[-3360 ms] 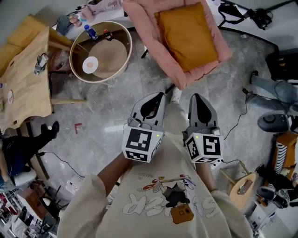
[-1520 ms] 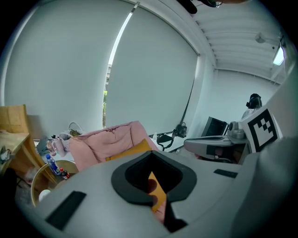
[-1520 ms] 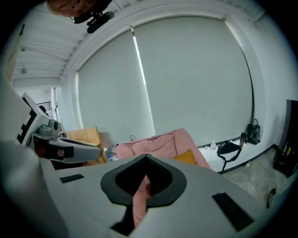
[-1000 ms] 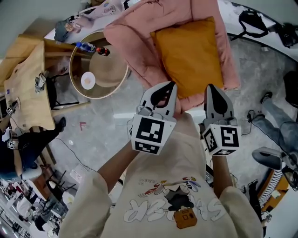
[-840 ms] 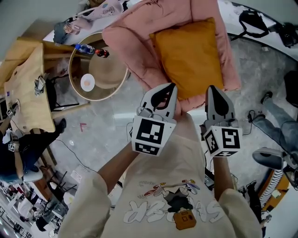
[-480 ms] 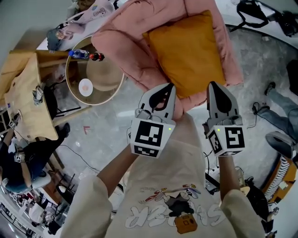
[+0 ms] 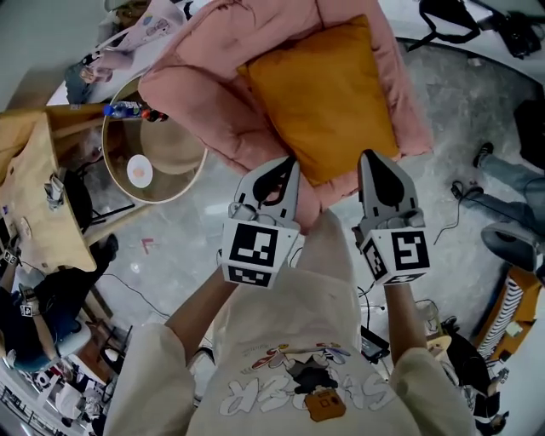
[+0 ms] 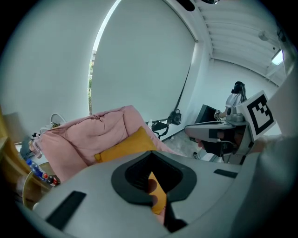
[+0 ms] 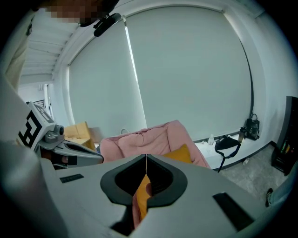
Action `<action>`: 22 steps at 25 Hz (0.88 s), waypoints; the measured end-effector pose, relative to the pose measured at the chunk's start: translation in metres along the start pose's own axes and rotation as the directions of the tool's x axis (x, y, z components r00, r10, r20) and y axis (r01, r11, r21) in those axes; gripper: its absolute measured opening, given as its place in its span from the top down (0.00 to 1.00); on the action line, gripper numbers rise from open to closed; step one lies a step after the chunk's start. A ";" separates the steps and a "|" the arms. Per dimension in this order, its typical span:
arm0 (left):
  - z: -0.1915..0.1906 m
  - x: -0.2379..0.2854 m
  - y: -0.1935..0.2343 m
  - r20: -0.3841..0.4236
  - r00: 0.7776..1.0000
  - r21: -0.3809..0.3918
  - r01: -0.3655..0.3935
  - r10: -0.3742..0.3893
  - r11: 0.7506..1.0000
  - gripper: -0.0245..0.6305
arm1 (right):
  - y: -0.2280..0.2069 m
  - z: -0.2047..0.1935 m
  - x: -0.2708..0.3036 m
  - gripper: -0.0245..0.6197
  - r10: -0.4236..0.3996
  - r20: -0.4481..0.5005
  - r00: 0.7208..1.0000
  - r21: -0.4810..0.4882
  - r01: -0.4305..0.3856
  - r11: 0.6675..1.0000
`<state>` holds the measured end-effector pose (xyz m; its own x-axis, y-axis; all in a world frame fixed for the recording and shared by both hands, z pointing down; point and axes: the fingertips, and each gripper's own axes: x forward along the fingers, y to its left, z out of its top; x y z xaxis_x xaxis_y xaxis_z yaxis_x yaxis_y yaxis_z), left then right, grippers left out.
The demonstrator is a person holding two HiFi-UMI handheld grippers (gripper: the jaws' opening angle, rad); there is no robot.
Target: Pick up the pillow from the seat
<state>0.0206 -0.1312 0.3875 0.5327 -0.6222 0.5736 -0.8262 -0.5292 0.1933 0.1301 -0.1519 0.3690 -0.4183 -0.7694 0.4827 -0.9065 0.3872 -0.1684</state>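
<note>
Just ahead of your left tool (image 7: 285, 163) and right tool (image 7: 373, 157), both closed tight with nothing between the jaws, the orange pillow (image 7: 324, 94) lay on the pink seat (image 7: 196, 94), not yet touched, so by my reading the whole pickup was left to do.

Head view. Round wood-rimmed table (image 7: 167, 201) at ten o'clock, standing on grey marbled floor (image 7: 443, 111). A white disc with orange centre (image 7: 140, 171) lies inside the rim, and a blue-capped bottle (image 7: 122, 109) lies at the far rim. Pale wooden table (image 7: 30, 200) at nine o'clock. Red mark (image 7: 146, 245) on the floor at eight o'clock. Black bag (image 7: 444, 12) at one o'clock. A person's dark shoe (image 7: 482, 155) at three o'clock.
</note>
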 end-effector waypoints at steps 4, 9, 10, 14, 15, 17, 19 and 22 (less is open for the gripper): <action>0.004 0.021 0.002 -0.001 1.000 0.006 0.014 -0.014 1.000 0.97 | -0.015 0.006 0.016 0.93 -0.010 0.004 1.000 0.008 0.010 1.000; 0.006 0.040 0.007 -0.003 0.999 0.006 0.032 -0.032 0.999 0.97 | -0.027 0.004 0.030 0.93 -0.010 -0.006 1.000 0.010 0.010 1.000; 0.006 0.044 0.006 -0.007 0.999 0.010 0.039 -0.039 0.999 0.97 | -0.029 0.002 0.033 0.93 -0.007 -0.012 1.000 0.014 0.007 1.000; 0.004 0.061 0.005 -0.027 0.997 0.037 0.070 -0.069 0.997 0.97 | -0.039 -0.004 0.044 0.93 -0.016 -0.027 0.999 0.032 0.017 0.999; 0.004 0.066 0.006 -0.030 0.997 0.036 0.071 -0.070 0.997 0.97 | -0.041 -0.005 0.047 0.93 -0.018 -0.031 0.999 0.034 0.019 0.999; 0.005 0.075 0.010 -0.034 0.997 0.031 0.067 -0.066 0.997 0.97 | -0.045 -0.006 0.055 0.93 -0.012 -0.038 0.999 0.039 0.014 0.999; 0.005 0.085 0.013 -0.037 0.997 0.025 0.064 -0.063 0.998 0.97 | -0.048 -0.010 0.064 0.90 0.004 -0.047 0.999 0.046 -0.001 0.999; -0.002 0.099 0.017 -0.052 0.996 0.014 0.069 -0.068 0.998 0.97 | -0.054 -0.020 0.077 0.81 0.026 -0.075 0.997 0.063 -0.021 0.998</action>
<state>0.0587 -0.2011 0.4490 0.5774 -0.5538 0.6000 -0.7850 -0.5786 0.2214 0.1480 -0.2220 0.4326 -0.4361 -0.7190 0.5411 -0.8992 0.3708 -0.2321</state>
